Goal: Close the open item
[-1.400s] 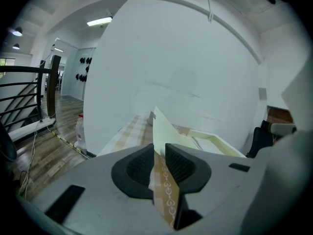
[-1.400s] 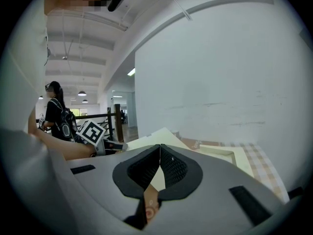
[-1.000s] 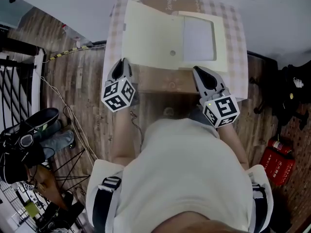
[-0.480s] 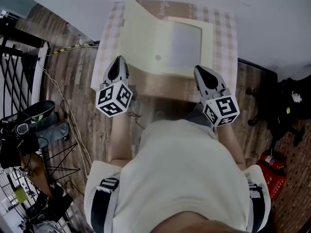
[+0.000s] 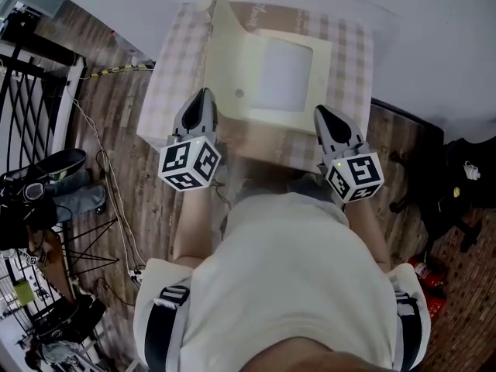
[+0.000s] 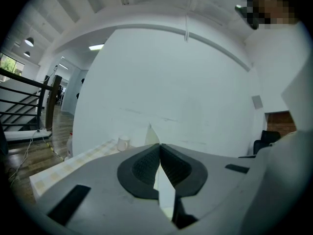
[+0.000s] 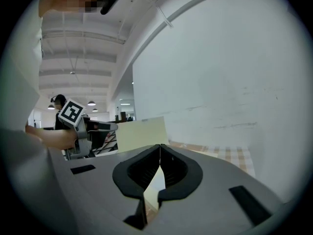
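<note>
A flat pale-yellow box [image 5: 291, 115] with a white sheet [image 5: 283, 74] inside lies on the checked table [image 5: 177, 62]. Its lid [image 5: 226, 59], which has a small round stud, stands nearly upright along the box's left side. My left gripper [image 5: 204, 93] is shut on the lid's near edge. In the left gripper view the thin pale edge [image 6: 161, 180] runs between the pads [image 6: 144, 165]. My right gripper [image 5: 319, 111] is shut at the box's near right corner. I cannot tell whether it pinches the rim. The right gripper view shows the raised lid [image 7: 142, 133] to the left.
A white cup [image 6: 123, 142] stands at the table's far left corner. The white wall [image 5: 403, 29] is right behind the table. A black stair railing [image 5: 31, 91], cables [image 5: 108, 192] and shoes [image 5: 54, 177] are on the wooden floor to the left. A black chair base [image 5: 449, 184] stands to the right.
The lid lay open flat to the left and has swung up to nearly upright. The left gripper rose and moved forward with it. The right gripper stayed at the near right corner.
</note>
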Demonstrator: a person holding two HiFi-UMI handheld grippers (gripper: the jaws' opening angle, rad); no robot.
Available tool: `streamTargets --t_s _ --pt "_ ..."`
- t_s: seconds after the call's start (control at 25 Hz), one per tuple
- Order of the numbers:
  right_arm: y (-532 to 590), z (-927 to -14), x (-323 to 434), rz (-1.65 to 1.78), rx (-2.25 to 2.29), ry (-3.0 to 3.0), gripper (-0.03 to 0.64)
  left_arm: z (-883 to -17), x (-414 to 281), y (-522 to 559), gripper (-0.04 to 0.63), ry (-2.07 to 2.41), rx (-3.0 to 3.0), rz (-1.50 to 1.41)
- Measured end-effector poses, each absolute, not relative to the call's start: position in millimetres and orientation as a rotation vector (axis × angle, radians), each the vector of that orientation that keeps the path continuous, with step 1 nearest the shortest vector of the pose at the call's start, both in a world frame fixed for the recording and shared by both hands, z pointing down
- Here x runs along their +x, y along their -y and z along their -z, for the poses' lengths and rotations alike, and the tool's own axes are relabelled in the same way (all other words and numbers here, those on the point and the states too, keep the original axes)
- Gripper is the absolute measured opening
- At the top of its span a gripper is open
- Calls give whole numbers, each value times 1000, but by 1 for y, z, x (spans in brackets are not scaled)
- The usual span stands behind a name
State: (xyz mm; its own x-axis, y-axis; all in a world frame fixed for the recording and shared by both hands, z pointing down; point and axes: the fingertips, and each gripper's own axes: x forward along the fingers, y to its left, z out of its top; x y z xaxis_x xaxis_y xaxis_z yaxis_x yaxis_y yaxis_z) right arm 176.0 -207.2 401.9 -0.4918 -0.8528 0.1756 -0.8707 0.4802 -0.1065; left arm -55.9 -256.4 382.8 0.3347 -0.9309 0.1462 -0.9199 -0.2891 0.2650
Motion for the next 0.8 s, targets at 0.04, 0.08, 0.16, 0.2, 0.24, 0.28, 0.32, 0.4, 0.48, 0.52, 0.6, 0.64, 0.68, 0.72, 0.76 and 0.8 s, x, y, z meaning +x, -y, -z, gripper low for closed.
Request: streamTargets --t_s 0.04,0.08,0.16,0.2,0.24,0.28,0.32,0.4,0.48,0.52,0.6,0.64,0.68,0.72,0.76,0.8 --pt "208 -403 180 -279 1520 2620 1 -382 -47 254 8 1638 2317 57" --pt "209 -403 184 -281 1510 2623 0 -381 -39 251 8 1623 2331 60" --pt "210 -404 190 -285 1487 2633 0 -382 -23 245 8 1598 2349 58" --pt "210 -404 192 -288 1472 2639 0 -383 -15 241 8 1589 2352 56" --pt "211 -405 195 -292 1456 2644 0 -384 -8 238 8 1579 2353 56" --pt "211 -406 198 -295 1442 2648 0 -385 -1 235 8 1567 2355 55" --pt "212 -407 201 -299 1430 2652 0 -386 7 233 8 1555 2357 55" --pt "214 -409 208 -311 1412 2658 0 -389 22 229 8 1530 2367 50" --pt "215 -410 215 -320 1396 2663 0 -392 37 225 8 1504 2376 43" --pt "216 -410 218 -322 1389 2666 0 -394 45 223 9 1492 2378 39" --pt "217 -410 225 -324 1377 2671 0 -399 59 218 9 1471 2382 28" --pt "218 -410 229 -324 1373 2673 0 -403 65 215 9 1461 2383 21" --pt "219 -411 233 -324 1371 2675 0 -406 72 213 9 1452 2385 11" --pt "220 -411 237 -324 1369 2675 0 -409 78 212 9 1442 2387 1" --pt "221 -412 240 -325 1367 2675 0 -413 83 210 9 1433 2391 -11" --pt "222 -412 244 -327 1366 2675 0 -416 89 208 9 1423 2395 -23"
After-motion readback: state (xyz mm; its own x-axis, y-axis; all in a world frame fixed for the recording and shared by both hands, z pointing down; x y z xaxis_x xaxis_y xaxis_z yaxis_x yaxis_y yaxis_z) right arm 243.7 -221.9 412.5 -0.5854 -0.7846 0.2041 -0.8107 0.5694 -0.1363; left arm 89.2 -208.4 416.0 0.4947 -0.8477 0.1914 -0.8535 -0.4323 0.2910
